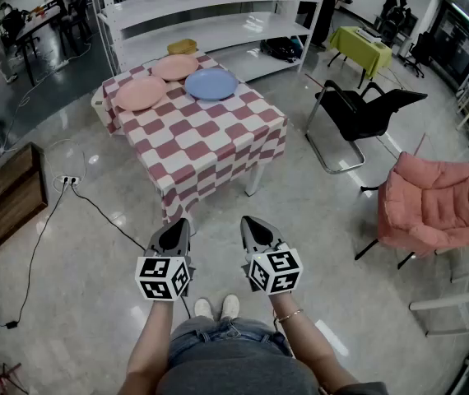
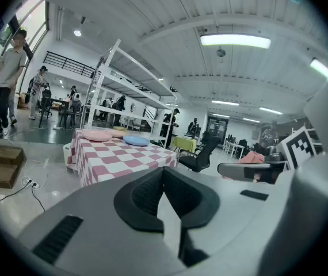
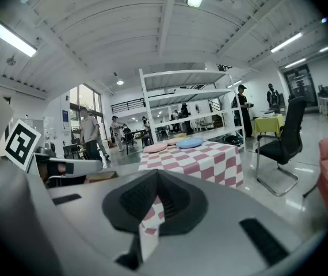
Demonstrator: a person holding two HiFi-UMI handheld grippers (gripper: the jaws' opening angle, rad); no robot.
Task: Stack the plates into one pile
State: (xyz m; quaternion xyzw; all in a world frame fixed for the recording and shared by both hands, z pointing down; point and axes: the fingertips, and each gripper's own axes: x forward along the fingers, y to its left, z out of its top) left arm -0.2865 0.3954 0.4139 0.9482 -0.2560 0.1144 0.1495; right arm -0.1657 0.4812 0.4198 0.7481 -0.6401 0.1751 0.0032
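Three plates lie apart at the far end of a table with a red-and-white checked cloth (image 1: 210,142): a pink plate (image 1: 141,94) on the left, a second pink plate (image 1: 175,67) behind it, and a blue plate (image 1: 211,83) on the right. A small yellow dish (image 1: 183,46) sits at the far edge. My left gripper (image 1: 171,235) and right gripper (image 1: 257,230) hang side by side over the floor, well short of the table, both shut and empty. The left gripper view shows the pink plate (image 2: 97,135) and blue plate (image 2: 136,141) beyond the shut left gripper (image 2: 165,180). The right gripper view shows the blue plate (image 3: 190,143) past the shut right gripper (image 3: 157,183).
A black chair (image 1: 364,109) and a pink armchair (image 1: 430,204) stand right of the table. A white shelf rack (image 1: 218,15) rises behind it. A wooden box (image 1: 4,204) and a power strip with cable (image 1: 68,180) lie on the floor at left. People stand in the background.
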